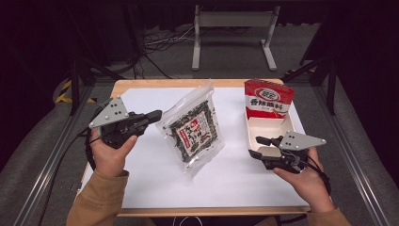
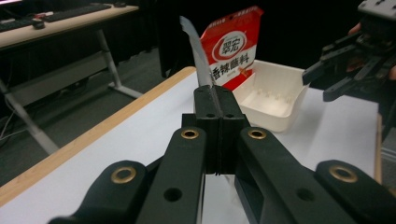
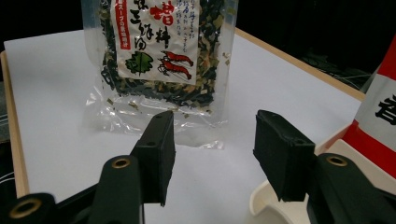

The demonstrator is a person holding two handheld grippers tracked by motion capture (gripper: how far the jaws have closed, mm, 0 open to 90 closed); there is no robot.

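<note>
Standing in white tray (image 1: 285,126): red pouch (image 1: 267,98); seaweed bag (image 1: 194,129) outside, L gripper (image 1: 156,114) pinching.

You get even overhead light on the white table (image 1: 235,179), which reads bright while the room around it falls nearly black. Shadows under the clear seaweed bag (image 1: 195,129) are soft and short, and its film throws pale glare. In your left gripper view the near jaw arms blur, and the red pouch (image 2: 231,46) beyond is fairly sharp. Your right gripper view is soft and grainy, with the table's far edges bowing slightly
</note>
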